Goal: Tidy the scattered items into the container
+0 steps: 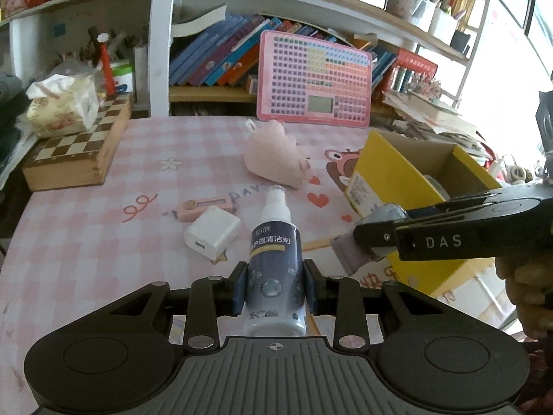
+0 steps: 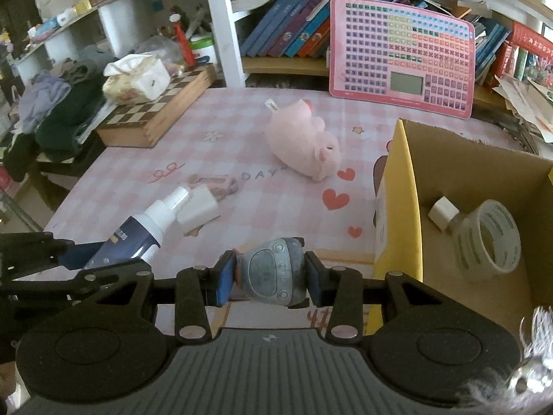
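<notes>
Left gripper (image 1: 275,290) grips spray bottle (image 1: 274,273); right gripper (image 2: 269,278) grips grey timer (image 2: 271,269) (beside box (image 2: 402,207)).

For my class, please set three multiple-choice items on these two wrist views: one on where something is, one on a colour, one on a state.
1. Where is the roll of clear tape?
A. on the chessboard
B. inside the cardboard box
C. beside the plush pig

2. What colour is the outside of the box?
A. yellow
B. green
C. white

3. What is the left gripper doing?
A. standing open over the white charger
B. clamped on the plush pig
C. clamped on the spray bottle

Answers:
1 B: the tape lies on the box floor by a small white block.
2 A: its outer walls are yellow, brown inside.
3 C: both pads press the bottle's dark label.
</notes>
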Motion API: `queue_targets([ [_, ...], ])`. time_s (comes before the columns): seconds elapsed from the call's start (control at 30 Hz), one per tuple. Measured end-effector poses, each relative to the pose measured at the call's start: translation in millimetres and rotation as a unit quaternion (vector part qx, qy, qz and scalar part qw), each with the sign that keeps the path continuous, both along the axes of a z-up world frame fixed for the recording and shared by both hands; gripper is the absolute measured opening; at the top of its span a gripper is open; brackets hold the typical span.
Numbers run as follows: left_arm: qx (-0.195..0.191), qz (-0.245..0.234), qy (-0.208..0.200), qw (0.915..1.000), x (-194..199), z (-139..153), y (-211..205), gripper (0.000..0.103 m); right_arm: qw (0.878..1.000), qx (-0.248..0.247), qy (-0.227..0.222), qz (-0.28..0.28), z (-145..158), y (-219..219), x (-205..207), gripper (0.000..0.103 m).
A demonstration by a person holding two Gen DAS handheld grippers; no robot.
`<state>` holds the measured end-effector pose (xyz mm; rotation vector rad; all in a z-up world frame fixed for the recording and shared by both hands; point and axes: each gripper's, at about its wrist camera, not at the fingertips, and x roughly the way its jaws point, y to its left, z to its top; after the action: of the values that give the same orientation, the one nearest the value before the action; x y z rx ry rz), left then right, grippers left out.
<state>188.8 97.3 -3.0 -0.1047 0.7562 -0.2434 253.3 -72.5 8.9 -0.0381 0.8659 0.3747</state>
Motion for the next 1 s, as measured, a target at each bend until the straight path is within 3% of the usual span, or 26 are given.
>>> queue_targets([
  [0.27,-0.015,0.0,-0.02,0.9997,-39,18,6,0.031,0.999,-0.016,-0.008,0.035,12,0,-48,0.039],
  [1.0,-0.028,-0.021,-0.029,0.999,-109,26,13,0.031,1.0,0.003,-0.018,0.009,16,5,-131,0.039],
])
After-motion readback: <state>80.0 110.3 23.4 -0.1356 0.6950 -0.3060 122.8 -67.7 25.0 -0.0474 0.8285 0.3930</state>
